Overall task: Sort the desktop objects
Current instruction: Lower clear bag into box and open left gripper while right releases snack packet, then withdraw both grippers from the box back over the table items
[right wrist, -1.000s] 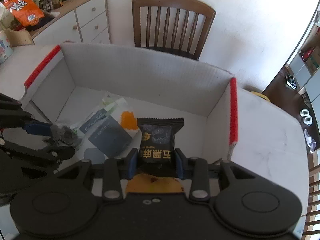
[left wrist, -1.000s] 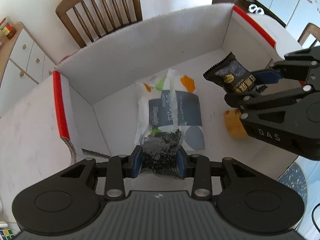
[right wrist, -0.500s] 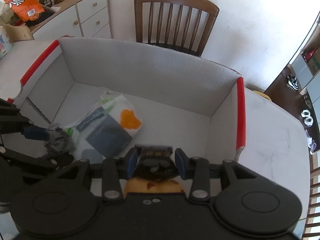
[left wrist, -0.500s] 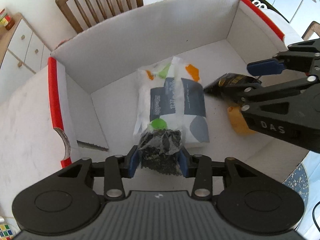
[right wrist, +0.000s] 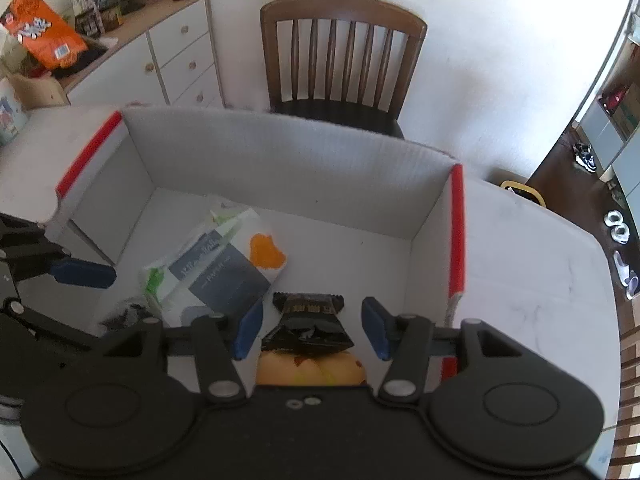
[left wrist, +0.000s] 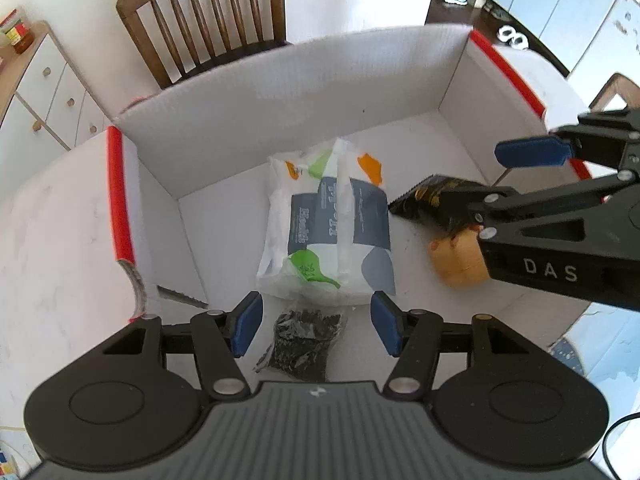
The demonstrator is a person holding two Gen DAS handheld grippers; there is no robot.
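A white cardboard box [left wrist: 280, 92] with red-edged side flaps stands on the table. My left gripper [left wrist: 316, 326] hangs over its near side, jaws opening. A clear packet of dark bits [left wrist: 302, 344] lies loose on the box floor between the pads, touching neither. My right gripper [right wrist: 312, 328] is also opening. Between its pads a black snack packet [right wrist: 308, 324] rests free on an orange-yellow item [right wrist: 312, 372]. A white and navy tissue pack [left wrist: 328, 232] lies in the middle of the box. Each gripper shows in the other's view: the right gripper [left wrist: 508, 180], the left gripper [right wrist: 80, 296].
A wooden slat-back chair [right wrist: 344, 56] stands behind the box. A white drawer cabinet [right wrist: 180, 64] with snack bags and jars on top is at the back left. The white table [right wrist: 532, 272] runs on to the right of the box.
Both grippers went from shut on their packets to open. The dark-bits packet and the black snack packet dropped from the pads onto the box floor and the orange item.
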